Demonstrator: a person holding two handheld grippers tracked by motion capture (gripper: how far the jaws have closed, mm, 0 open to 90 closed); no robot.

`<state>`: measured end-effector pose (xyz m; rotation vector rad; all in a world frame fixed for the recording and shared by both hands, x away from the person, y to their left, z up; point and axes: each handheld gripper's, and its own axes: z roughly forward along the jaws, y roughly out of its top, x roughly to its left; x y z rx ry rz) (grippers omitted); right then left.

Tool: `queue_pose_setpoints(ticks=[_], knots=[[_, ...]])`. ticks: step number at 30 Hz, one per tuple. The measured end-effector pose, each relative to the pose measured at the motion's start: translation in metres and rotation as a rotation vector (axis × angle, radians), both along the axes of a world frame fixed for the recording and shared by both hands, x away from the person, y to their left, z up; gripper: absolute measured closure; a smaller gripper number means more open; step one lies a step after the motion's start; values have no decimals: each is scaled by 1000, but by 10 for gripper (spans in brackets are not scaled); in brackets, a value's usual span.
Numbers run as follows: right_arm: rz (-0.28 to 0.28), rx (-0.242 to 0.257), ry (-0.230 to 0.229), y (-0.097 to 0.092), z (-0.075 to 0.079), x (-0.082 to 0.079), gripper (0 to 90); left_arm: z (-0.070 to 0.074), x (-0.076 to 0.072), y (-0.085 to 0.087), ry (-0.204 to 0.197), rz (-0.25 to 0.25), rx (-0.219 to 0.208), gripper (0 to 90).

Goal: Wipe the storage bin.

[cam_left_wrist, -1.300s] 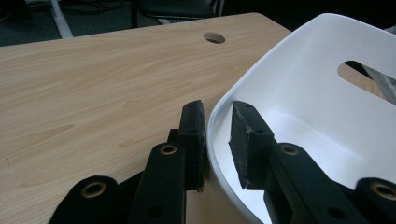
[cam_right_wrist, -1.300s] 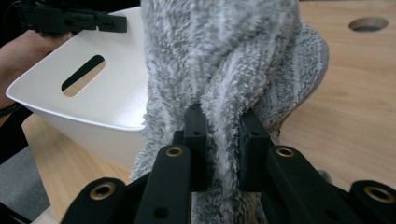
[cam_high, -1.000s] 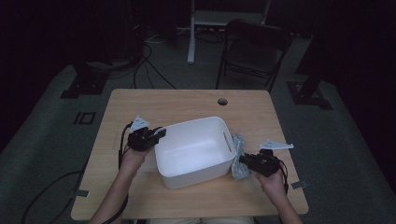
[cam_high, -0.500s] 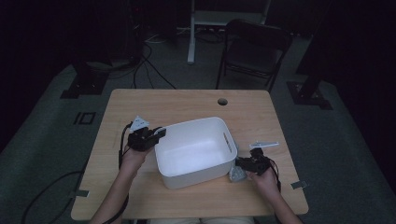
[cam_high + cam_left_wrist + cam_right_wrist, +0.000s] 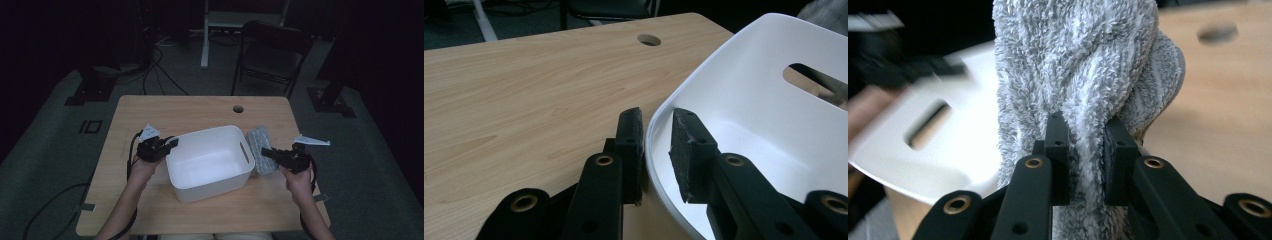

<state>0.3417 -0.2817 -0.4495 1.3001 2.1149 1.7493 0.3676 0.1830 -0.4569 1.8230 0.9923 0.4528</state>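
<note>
A white plastic bin [image 5: 210,187] with slot handles stands in the middle of the wooden table [image 5: 165,112]. My left gripper [image 5: 170,145] is at its left rim. In the left gripper view the jaws [image 5: 656,135] straddle the bin's rim [image 5: 749,75], one pad outside and one inside, shut on it. My right gripper [image 5: 265,152] is off the bin's right side, shut on a grey fluffy towel [image 5: 259,145]. The right gripper view shows the towel [image 5: 1078,60] bunched between the pads [image 5: 1087,135] and rising above them, with the bin [image 5: 958,150] blurred behind at left.
A round cable hole [image 5: 238,108] sits near the table's far edge. A dark chair [image 5: 270,50] stands beyond the table, and cables lie on the floor at the left. Bare wood lies behind and in front of the bin.
My right gripper has lifted, carrying the towel up beside the bin's right wall. The left gripper and the bin have stayed put.
</note>
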Motion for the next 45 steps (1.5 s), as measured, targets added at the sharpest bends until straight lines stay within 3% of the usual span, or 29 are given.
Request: queue_pose_setpoints(ticks=[2,6,9,13,15,17,24,28,32,36,38,40,42,45], knots=[[10,-38,-24,8,6,2,773,0,0,0,0,0,2,749],[16,-133,0,28,-4,9,775,1,-1,-3,-4,8,18,750],[17,-117,11,30,-11,15,776,1,-1,-3,-3,10,14,751],[10,-177,36,38,-25,21,778,1,-1,-4,-4,13,15,751],[16,-182,55,39,-31,23,778,1,-1,-4,-3,13,14,751],[37,-130,101,39,-46,29,779,1,-1,-4,-4,13,14,751],[42,-142,102,39,-49,34,779,0,-2,-3,-2,16,5,750],[33,-214,154,44,-66,40,780,0,-1,-3,-2,10,7,750],[45,-221,219,45,-85,47,779,0,-1,-3,-2,10,8,750],[39,-223,207,42,-80,48,776,0,-1,-1,2,-4,-1,749],[27,-199,195,36,-74,47,775,1,0,0,7,-14,6,748],[13,-163,171,27,-64,44,775,2,2,3,17,-27,-14,748],[-4,-152,144,19,-54,40,775,4,4,8,12,-37,-41,638],[-16,-115,123,7,-43,33,774,10,5,15,-6,-83,-68,551]])
